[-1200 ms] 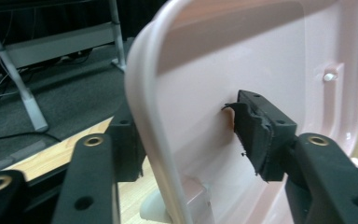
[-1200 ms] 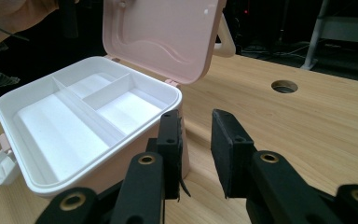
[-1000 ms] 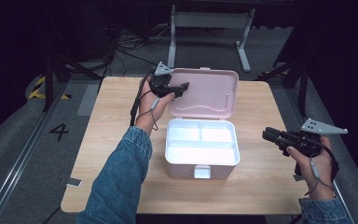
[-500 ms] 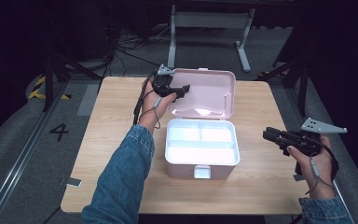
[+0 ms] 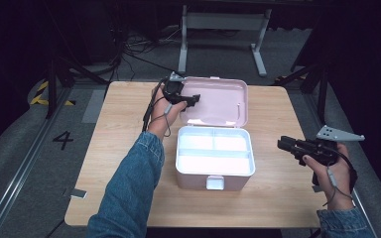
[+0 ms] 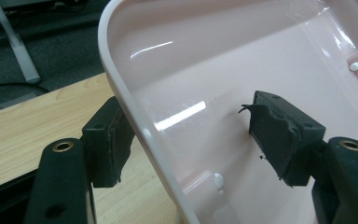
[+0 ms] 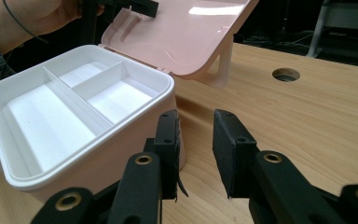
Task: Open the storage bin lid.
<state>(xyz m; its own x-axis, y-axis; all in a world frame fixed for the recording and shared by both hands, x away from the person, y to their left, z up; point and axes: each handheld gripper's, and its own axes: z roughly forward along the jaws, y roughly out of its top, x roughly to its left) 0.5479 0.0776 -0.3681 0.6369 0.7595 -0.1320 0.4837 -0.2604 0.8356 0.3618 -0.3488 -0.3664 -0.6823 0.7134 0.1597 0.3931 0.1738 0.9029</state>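
Both left gripper (image 6: 191,140) fingers, just opening, straddle the lid (image 6: 242,60) rim untouched; right gripper (image 7: 195,154) gapes empty.

A wooden table (image 5: 129,134) with a round hole (image 7: 285,74); a metal stand (image 5: 223,22) on the floor behind.

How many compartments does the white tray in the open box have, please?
3. One long compartment runs along the near side of the tray; two smaller ones sit behind it toward the lid, one left, one right. None look hidden.

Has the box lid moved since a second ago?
No. The lid lies open at the same spot on the table; the left gripper jaws have just opened around its rim.
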